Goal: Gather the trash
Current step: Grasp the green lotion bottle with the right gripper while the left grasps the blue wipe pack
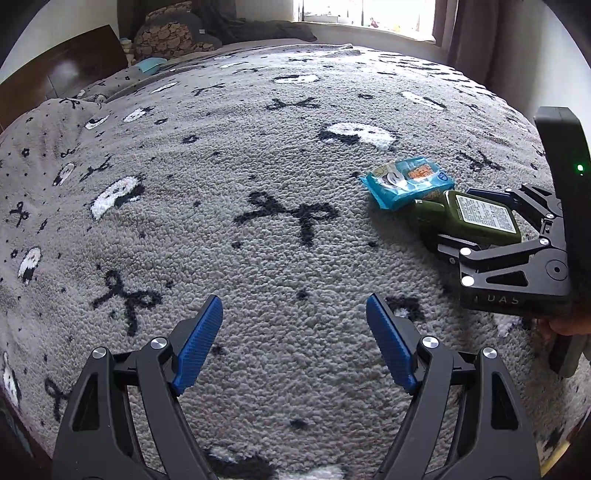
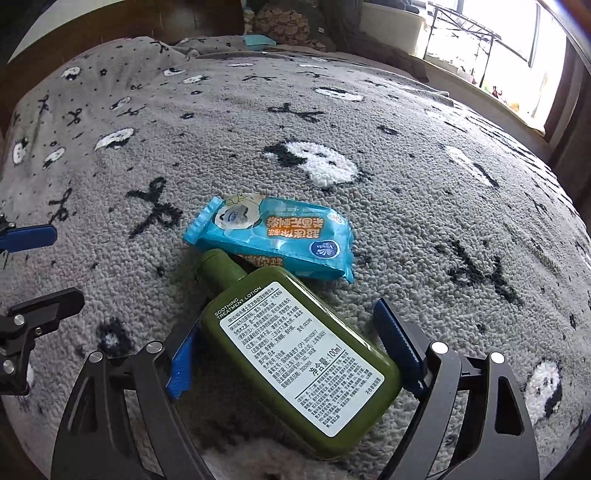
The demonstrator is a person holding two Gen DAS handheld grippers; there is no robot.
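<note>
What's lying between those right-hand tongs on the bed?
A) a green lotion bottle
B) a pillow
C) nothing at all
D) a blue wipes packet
A: the green lotion bottle lies between the pads of the right tongs, with the blue wipes packet just beyond its cap.

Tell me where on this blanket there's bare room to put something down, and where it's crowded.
The grey blanket lies bare ahead of the open left gripper and on toward the pillows and the window. It is crowded at the right: the blue wipes pack touches the green lotion bottle, which lies between the right gripper fingers.
</note>
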